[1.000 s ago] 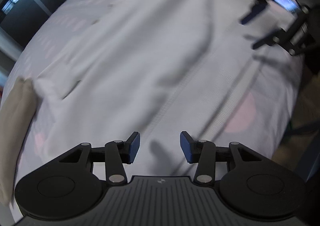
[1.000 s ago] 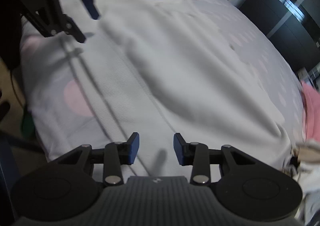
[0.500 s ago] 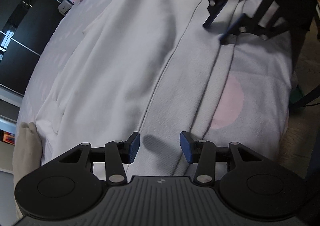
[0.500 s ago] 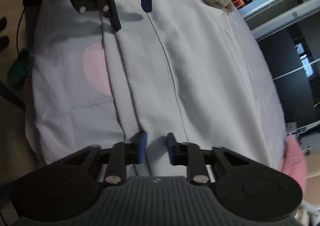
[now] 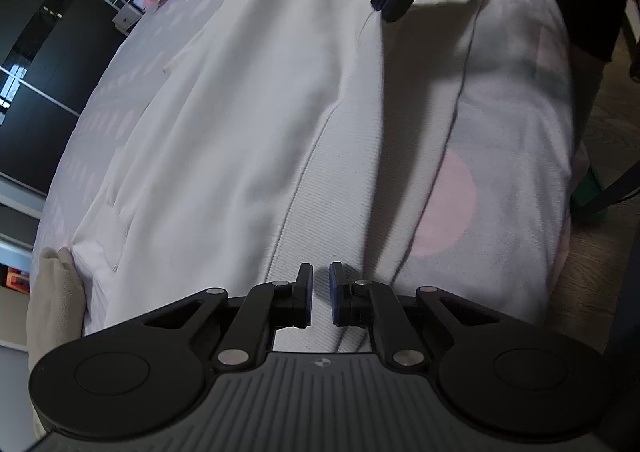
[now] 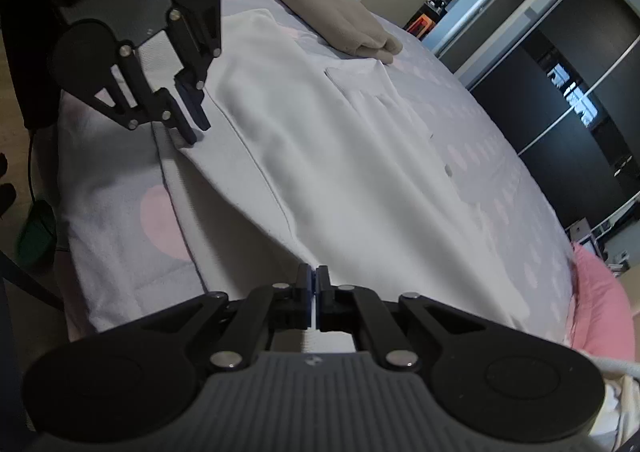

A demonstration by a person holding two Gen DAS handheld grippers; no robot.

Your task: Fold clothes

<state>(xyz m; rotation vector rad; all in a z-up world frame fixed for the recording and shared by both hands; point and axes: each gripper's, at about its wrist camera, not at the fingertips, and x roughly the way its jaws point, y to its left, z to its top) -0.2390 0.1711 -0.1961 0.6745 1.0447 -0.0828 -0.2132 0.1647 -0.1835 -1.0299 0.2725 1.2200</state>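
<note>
bed (image 5: 516,99) fills both views, its cover pale with pink spots. white garment (image 5: 224,123) lies spread flat along it, ribbed hem (image 5: 344,187) toward the near edge, likely laid out so the hem can be lifted for a fold. folded beige cloth (image 6: 320,7) sits beyond one end, pink cloth (image 6: 600,304) at the other. left claw (image 5: 320,292) has just been closing, now pinched on the hem with ribbed cloth between its pads. right claw (image 6: 313,294) is clenched on the same hem further along, the cloth rising to it. judgement: both corners taken, lift comes next.
</note>
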